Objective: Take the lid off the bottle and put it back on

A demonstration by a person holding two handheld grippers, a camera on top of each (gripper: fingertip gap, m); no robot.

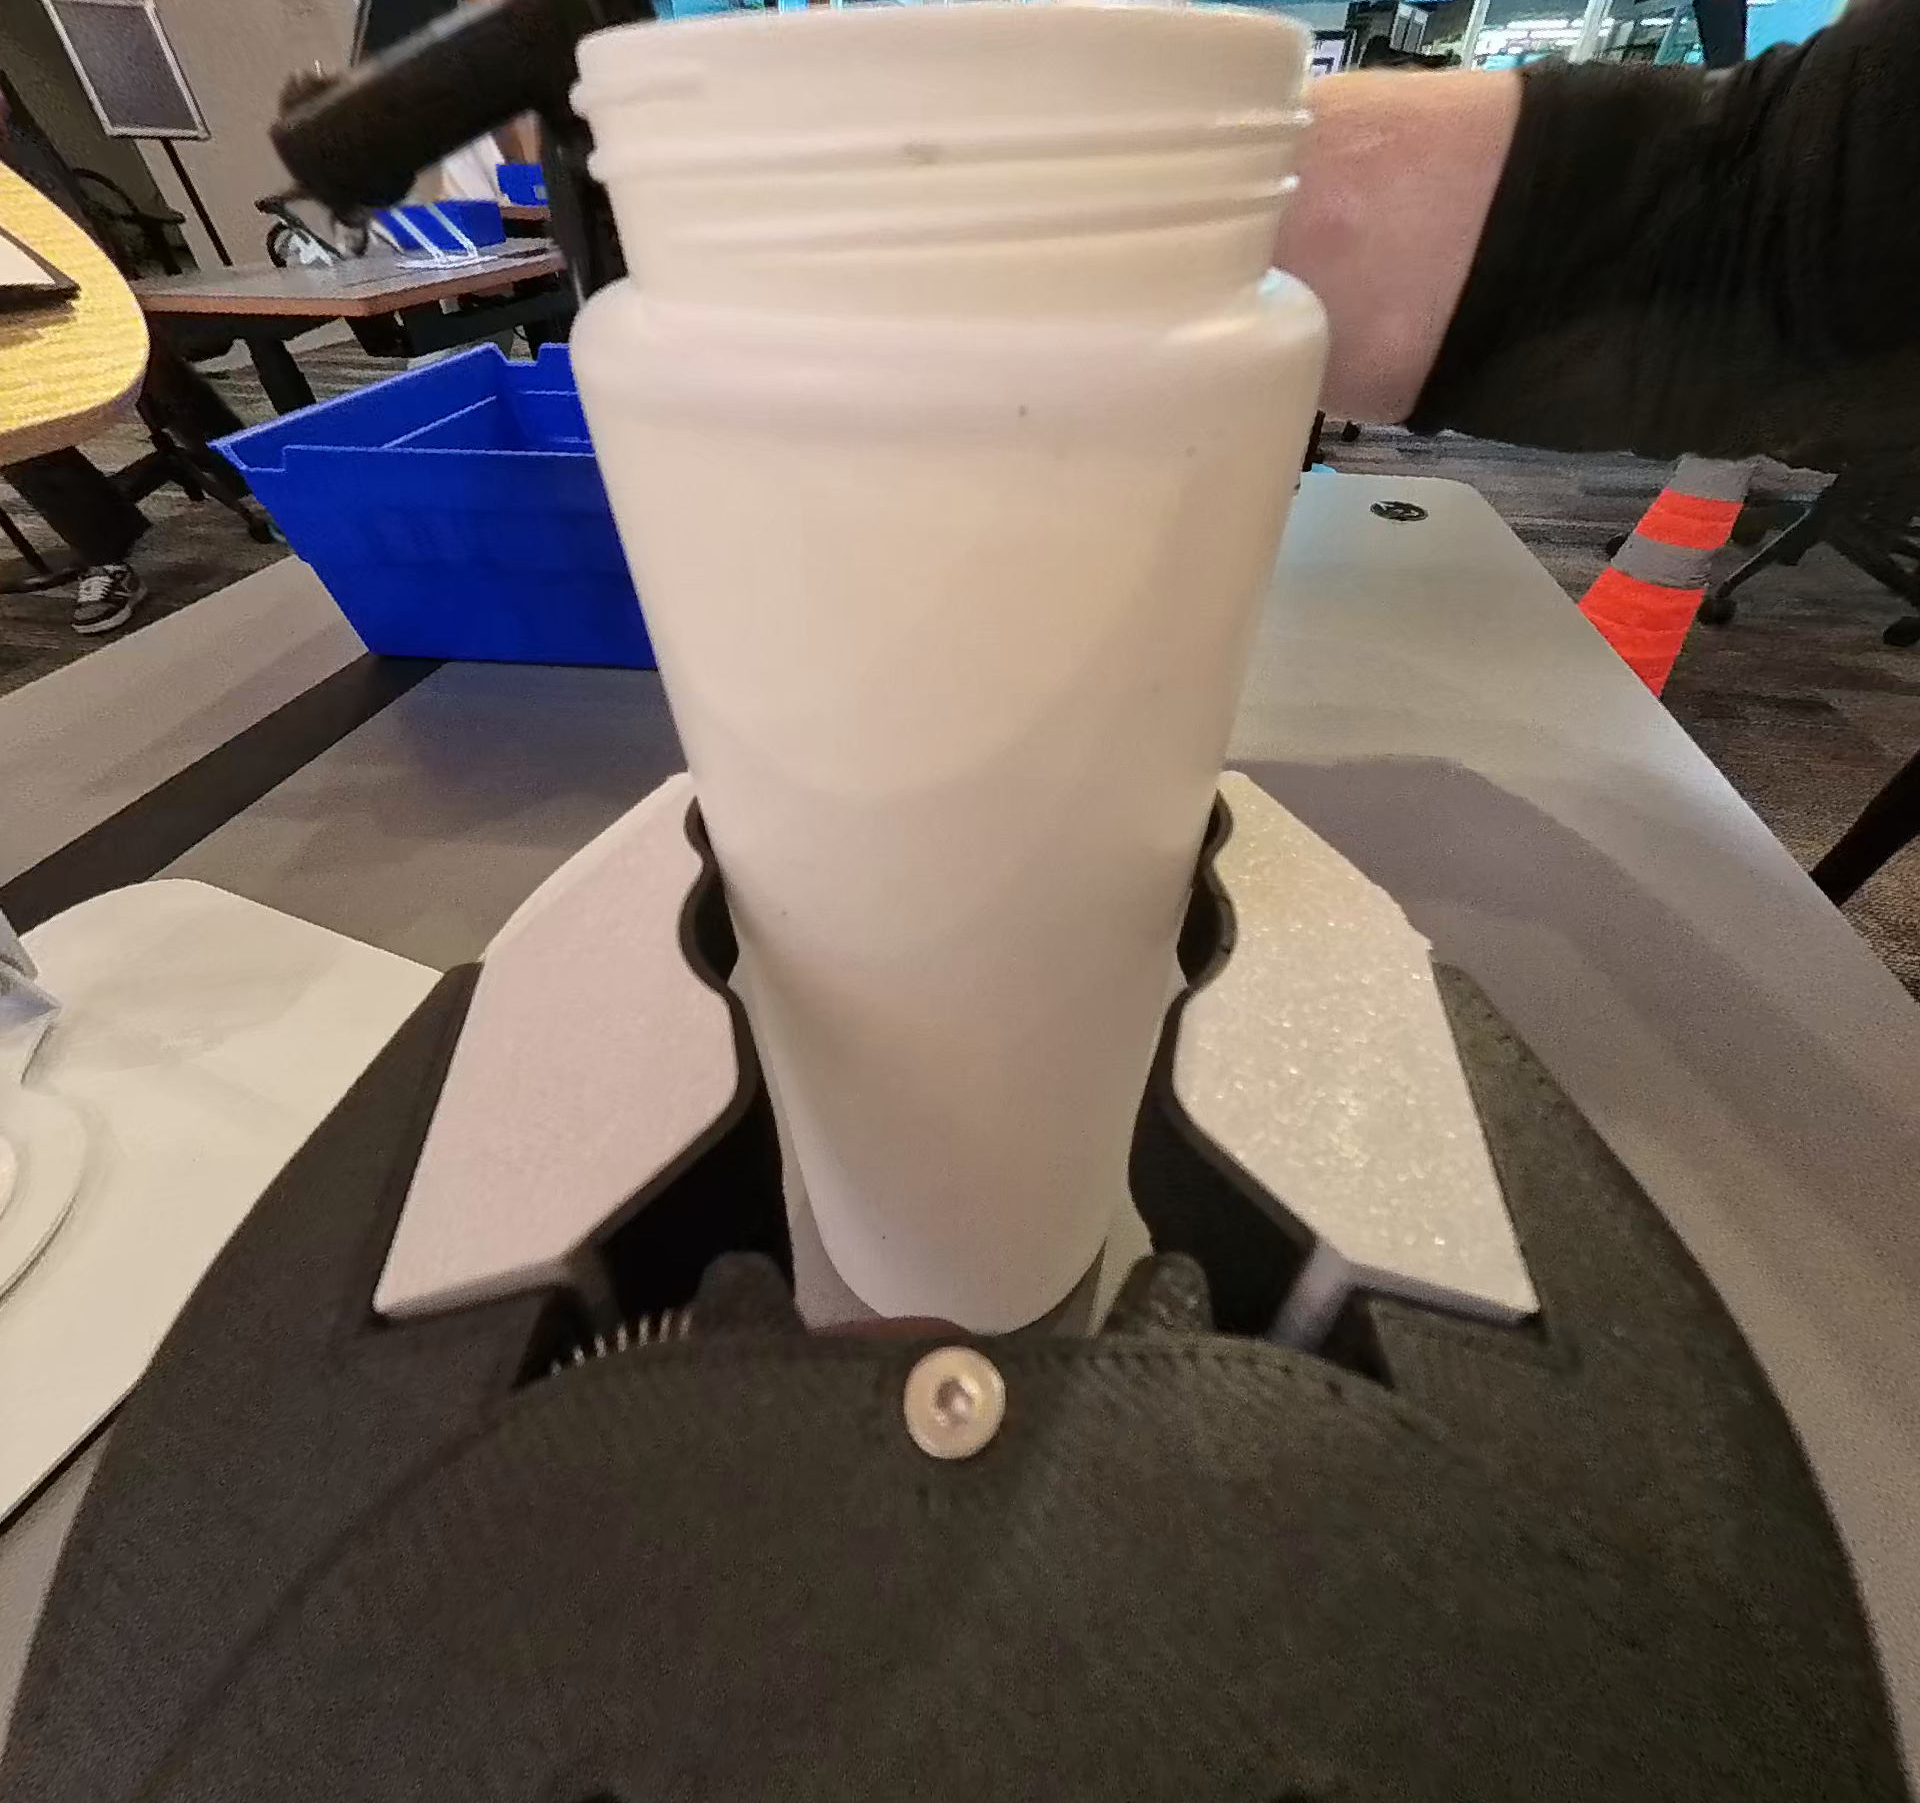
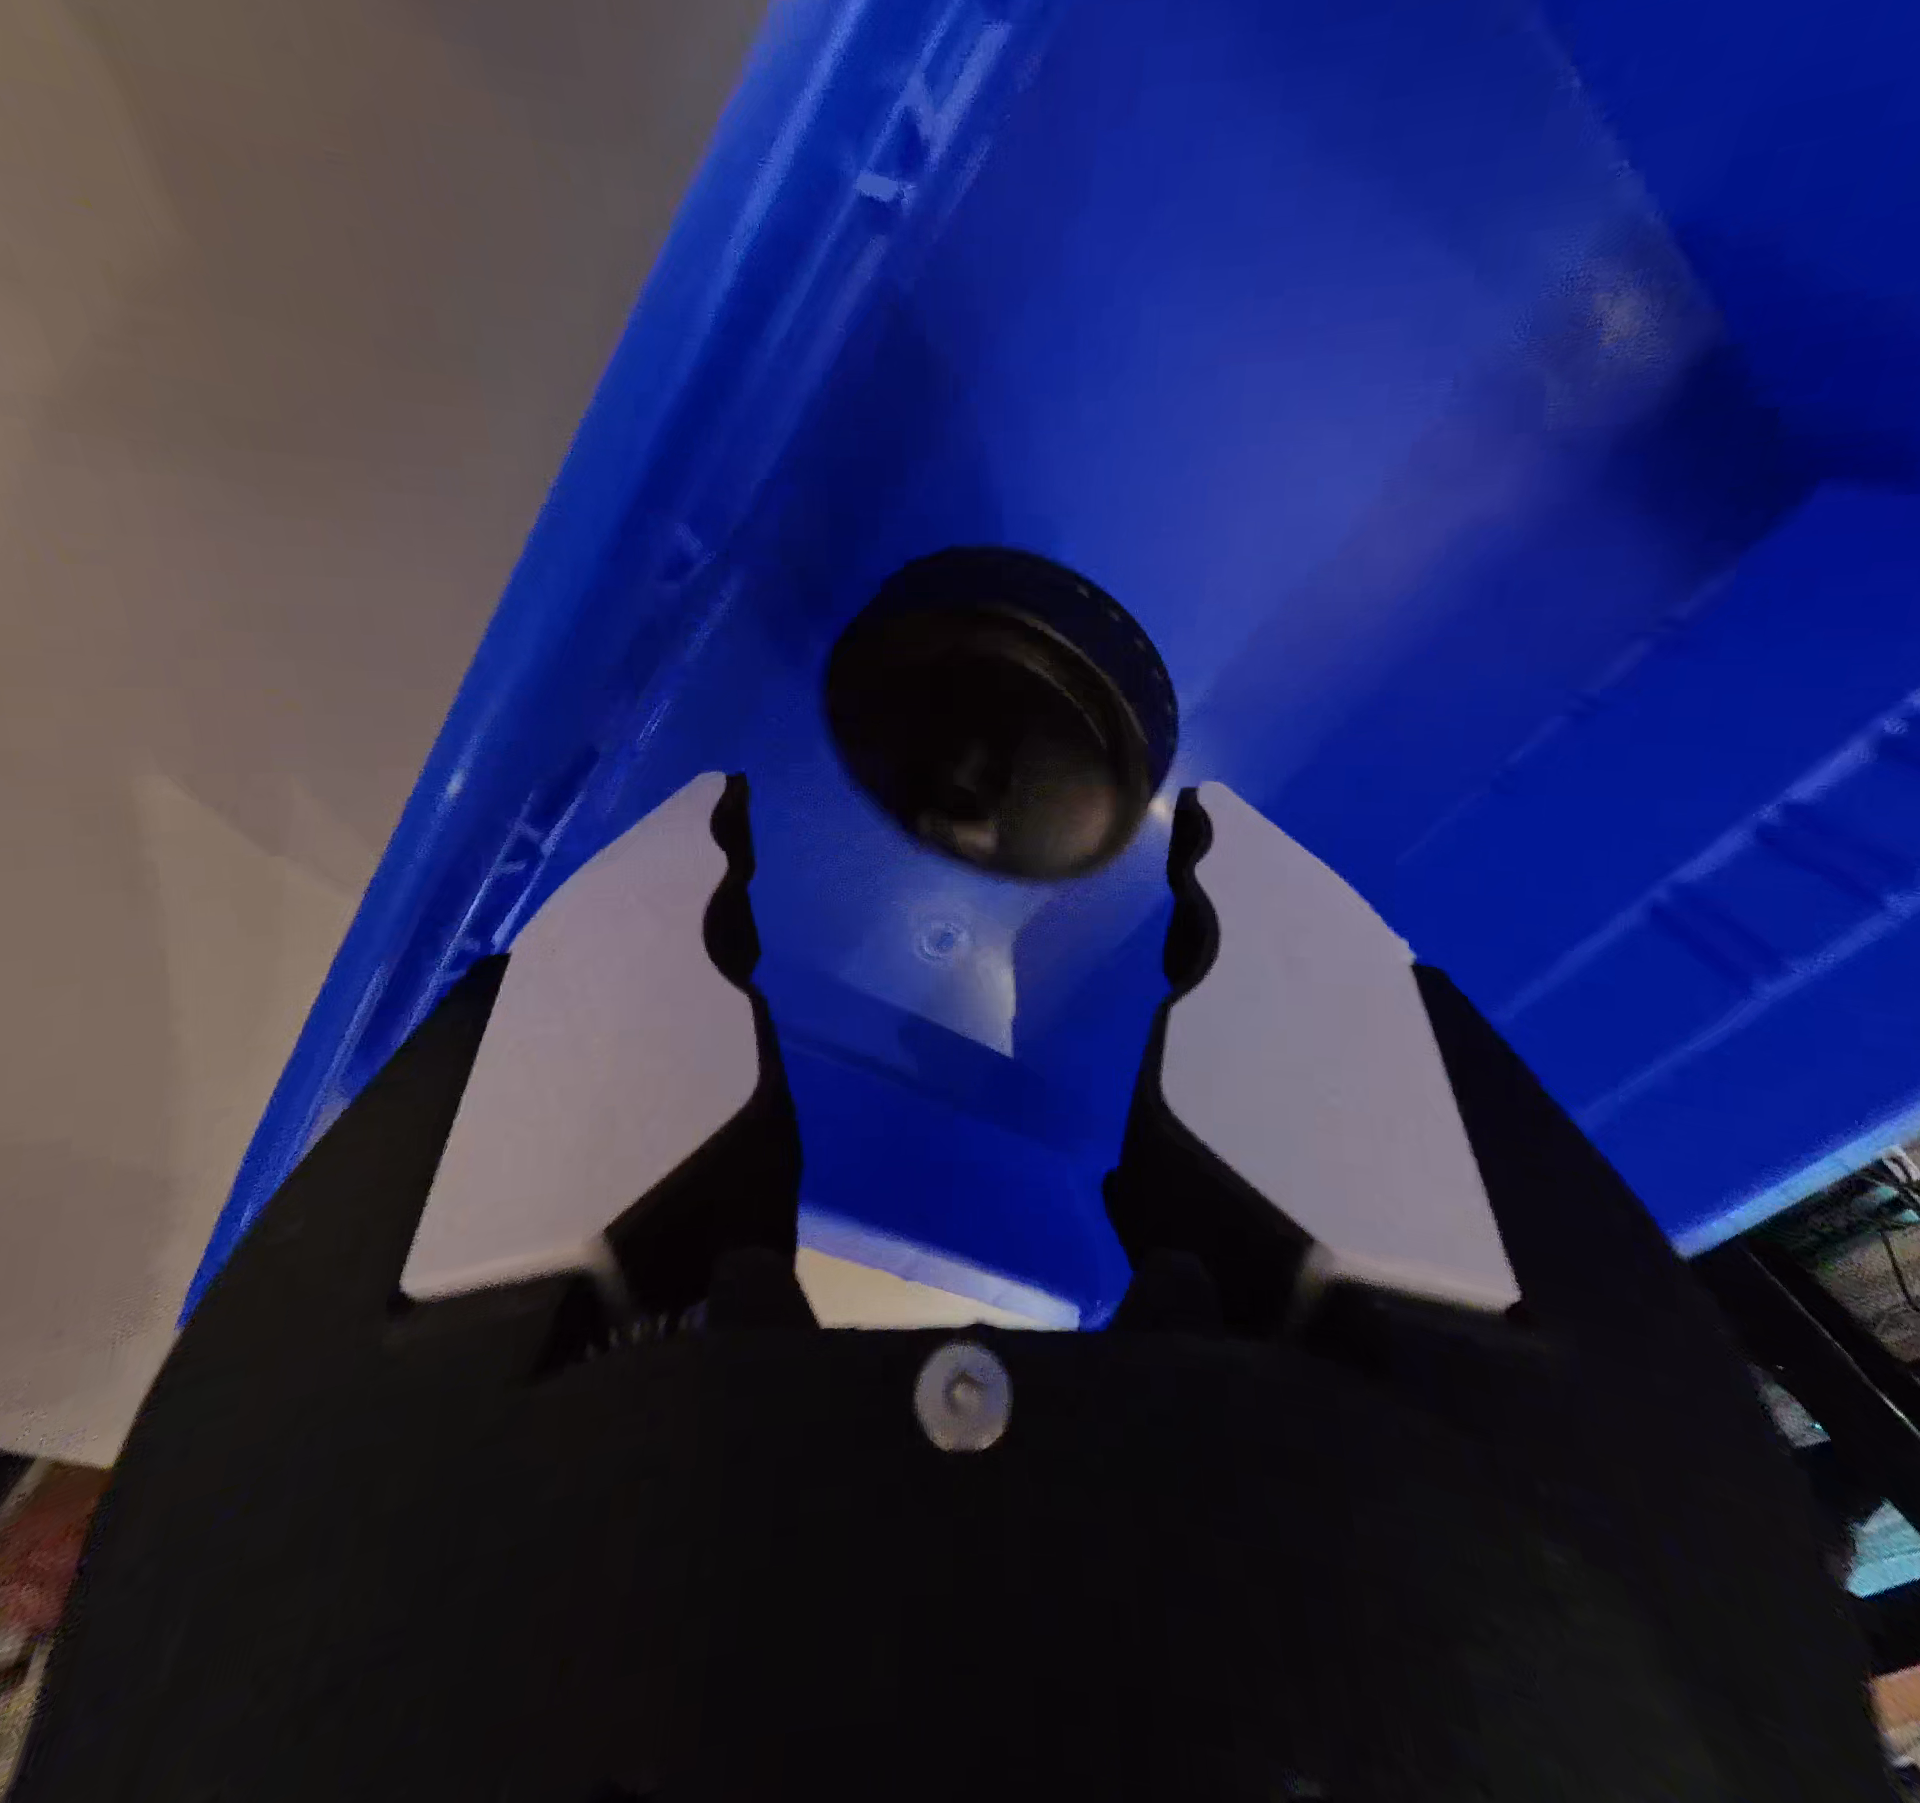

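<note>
- The left gripper (image 1: 956, 922) has its fingers closed around the white bottle (image 1: 951, 610), squeezing it low on its sides. I think this grip is there to keep the bottle upright and steady while the top is open.
- The bottle is smooth, milky plastic, round like a tube. Its wide neck has ridges going around it for a lid to twist on. No lid is on it now.
- The lid (image 2: 1003, 714) lies inside the blue bin (image 2: 1351, 403), on the bin's floor. It is round, dark and shiny, and its hollow side faces the camera.
- The right gripper (image 2: 961, 880) has its fingers open with nothing between them. They point down into the bin, just beside the lid. I think it is there to let go of the lid or to pick it up; I cannot tell which.
- The bin is hard, smooth plastic with ribbed walls. In the left wrist view it sits on the gray tabletop (image 1: 1455, 766) behind the bottle.
- The lid still has to go back on.
</note>
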